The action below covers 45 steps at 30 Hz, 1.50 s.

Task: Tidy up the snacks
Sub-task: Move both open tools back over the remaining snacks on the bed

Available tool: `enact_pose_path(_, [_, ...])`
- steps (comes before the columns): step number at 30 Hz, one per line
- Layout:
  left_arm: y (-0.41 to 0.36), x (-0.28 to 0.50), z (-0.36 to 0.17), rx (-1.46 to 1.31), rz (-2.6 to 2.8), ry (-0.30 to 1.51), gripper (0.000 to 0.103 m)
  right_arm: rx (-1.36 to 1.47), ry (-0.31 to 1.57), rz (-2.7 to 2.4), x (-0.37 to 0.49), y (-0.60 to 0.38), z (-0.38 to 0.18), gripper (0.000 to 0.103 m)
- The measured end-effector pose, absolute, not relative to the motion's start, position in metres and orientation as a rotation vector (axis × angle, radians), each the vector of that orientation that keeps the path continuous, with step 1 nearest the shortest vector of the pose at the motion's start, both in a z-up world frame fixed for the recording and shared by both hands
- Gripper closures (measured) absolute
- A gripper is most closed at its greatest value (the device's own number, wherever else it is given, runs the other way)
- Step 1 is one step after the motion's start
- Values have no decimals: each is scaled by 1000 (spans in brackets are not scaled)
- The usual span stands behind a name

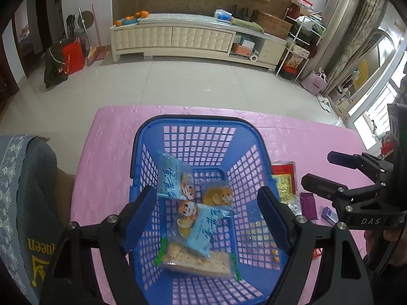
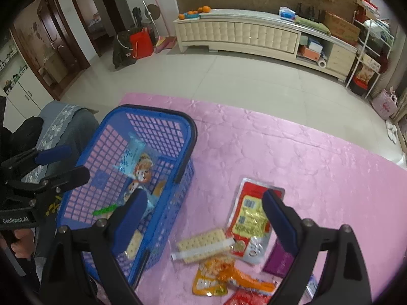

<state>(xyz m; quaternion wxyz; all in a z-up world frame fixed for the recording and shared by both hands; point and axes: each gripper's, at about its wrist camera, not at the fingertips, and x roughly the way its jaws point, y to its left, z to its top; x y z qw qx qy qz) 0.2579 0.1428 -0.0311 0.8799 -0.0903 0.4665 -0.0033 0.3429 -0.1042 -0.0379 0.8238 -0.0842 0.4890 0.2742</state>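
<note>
A blue mesh basket (image 1: 195, 127) (image 2: 152, 113) stands on the pink tablecloth. In it lie two light-blue snack packs (image 1: 169, 178) (image 1: 203, 228), a clear pack with a round cake (image 1: 217, 194) and a cracker pack (image 1: 195, 260). My left gripper (image 1: 208, 218) hangs open and empty over the basket. My right gripper (image 2: 203, 218) is open and empty above loose snacks right of the basket: a cracker pack (image 2: 203, 244), a red-and-yellow pack (image 2: 250, 213), orange packs (image 2: 229, 277) and a purple pack (image 2: 278, 261).
The pink tablecloth (image 2: 305, 157) stretches right and back of the basket. A grey cushioned seat (image 1: 25, 190) stands at the table's left edge. A cream TV cabinet (image 1: 178, 38) stands across the tiled floor.
</note>
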Motion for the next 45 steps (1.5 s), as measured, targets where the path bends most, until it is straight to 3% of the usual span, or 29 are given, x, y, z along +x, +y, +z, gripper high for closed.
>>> enact_pose_path(20, [67,197,14,-130,-68,906,23,-117,967,527,280,-185,8,9])
enact_pose_path(45, [-37,197,-4,-51,-180,954,23,-52,985,446,262,-288,-5,9])
